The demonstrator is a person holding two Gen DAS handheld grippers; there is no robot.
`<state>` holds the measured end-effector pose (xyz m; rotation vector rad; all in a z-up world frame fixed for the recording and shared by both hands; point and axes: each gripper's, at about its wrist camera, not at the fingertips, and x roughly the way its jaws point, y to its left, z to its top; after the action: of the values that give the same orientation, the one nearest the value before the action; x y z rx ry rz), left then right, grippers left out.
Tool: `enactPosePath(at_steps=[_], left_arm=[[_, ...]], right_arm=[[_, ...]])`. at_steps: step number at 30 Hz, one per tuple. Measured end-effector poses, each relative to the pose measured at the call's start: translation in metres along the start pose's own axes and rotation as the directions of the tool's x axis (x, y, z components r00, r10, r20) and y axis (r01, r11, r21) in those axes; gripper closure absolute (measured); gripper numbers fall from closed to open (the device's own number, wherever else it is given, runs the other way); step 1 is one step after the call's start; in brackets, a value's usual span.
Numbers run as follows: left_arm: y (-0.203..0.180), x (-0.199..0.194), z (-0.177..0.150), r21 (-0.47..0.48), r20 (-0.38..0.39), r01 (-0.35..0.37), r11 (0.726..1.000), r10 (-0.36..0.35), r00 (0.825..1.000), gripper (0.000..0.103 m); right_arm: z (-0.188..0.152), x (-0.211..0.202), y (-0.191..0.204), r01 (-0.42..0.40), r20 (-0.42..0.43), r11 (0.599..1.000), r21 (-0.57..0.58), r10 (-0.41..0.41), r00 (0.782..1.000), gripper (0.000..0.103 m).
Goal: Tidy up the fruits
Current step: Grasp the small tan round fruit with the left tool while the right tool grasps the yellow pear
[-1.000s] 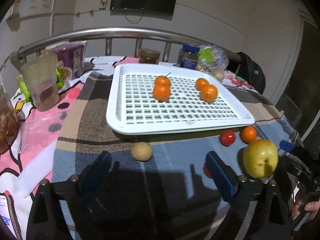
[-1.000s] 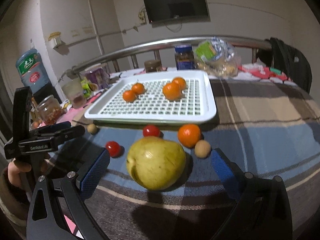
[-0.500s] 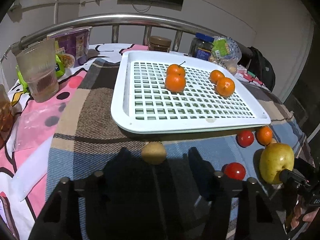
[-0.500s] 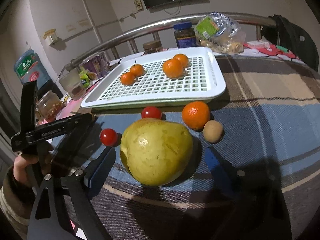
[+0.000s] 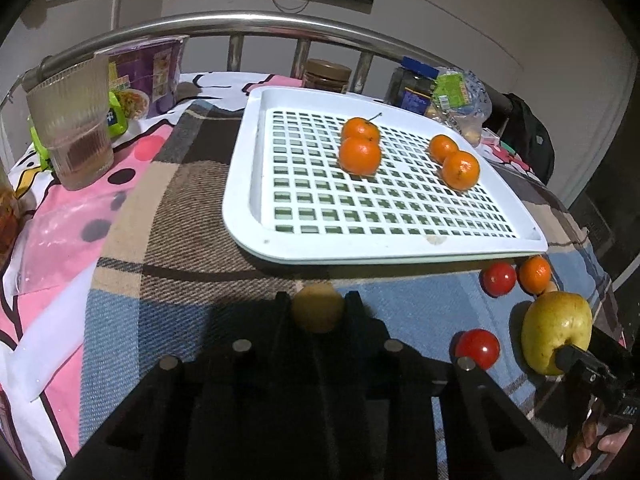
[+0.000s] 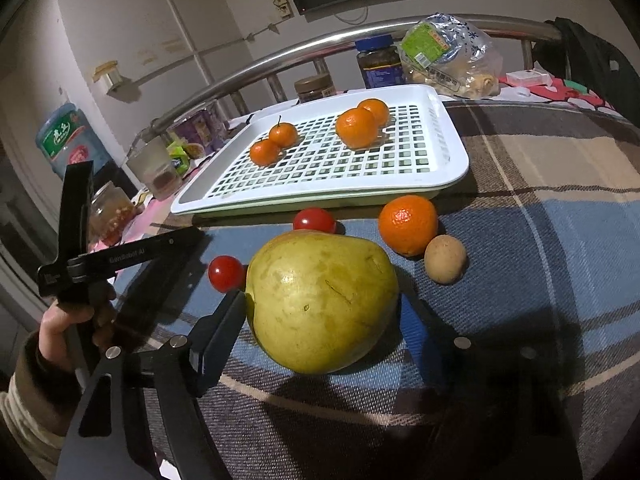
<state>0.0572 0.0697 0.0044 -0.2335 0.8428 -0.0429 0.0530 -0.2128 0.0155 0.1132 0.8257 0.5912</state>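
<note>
My left gripper [image 5: 318,304] is shut on a small tan round fruit [image 5: 318,307] on the plaid cloth, just in front of the white slotted tray [image 5: 248,184]. The tray holds several oranges [image 5: 360,155]. My right gripper [image 6: 322,312] has both fingers against the sides of a big yellow-green pear [image 6: 322,300], which rests on the cloth. Two cherry tomatoes [image 6: 314,220], an orange [image 6: 408,224] and another tan fruit [image 6: 445,258] lie around the pear. The pear also shows in the left wrist view [image 5: 556,330].
A ribbed glass [image 5: 70,128], a purple box [image 5: 146,72], jars [image 5: 326,76] and a snack bag [image 6: 450,56] stand along the metal rail [image 5: 240,22] behind the tray. The pink cloth [image 5: 52,220] lies at the left.
My left gripper moved forward and closed on the small tan fruit. My right gripper moved forward and closed around the pear.
</note>
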Motion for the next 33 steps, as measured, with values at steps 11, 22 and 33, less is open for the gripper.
enactPosePath(at_steps=[11, 22, 33], left_arm=[[-0.020, -0.030, -0.007, 0.039, 0.054, 0.047, 0.998, -0.049, 0.997, 0.073], [-0.028, -0.056, -0.009, 0.052, 0.100, 0.076, 0.996, -0.081, 0.992, 0.073], [-0.033, -0.060, -0.012, 0.051, 0.108, 0.102, 0.994, -0.107, 0.988, 0.073]], right_arm=[[-0.002, -0.015, -0.002, -0.011, 0.068, 1.000, 0.008, 0.011, 0.998, 0.034], [-0.004, -0.028, 0.001, -0.022, 0.095, 1.000, 0.011, 0.021, 0.995, 0.037], [0.004, -0.029, 0.025, 0.037, 0.062, 0.994, -0.107, -0.030, 0.998, 0.068]])
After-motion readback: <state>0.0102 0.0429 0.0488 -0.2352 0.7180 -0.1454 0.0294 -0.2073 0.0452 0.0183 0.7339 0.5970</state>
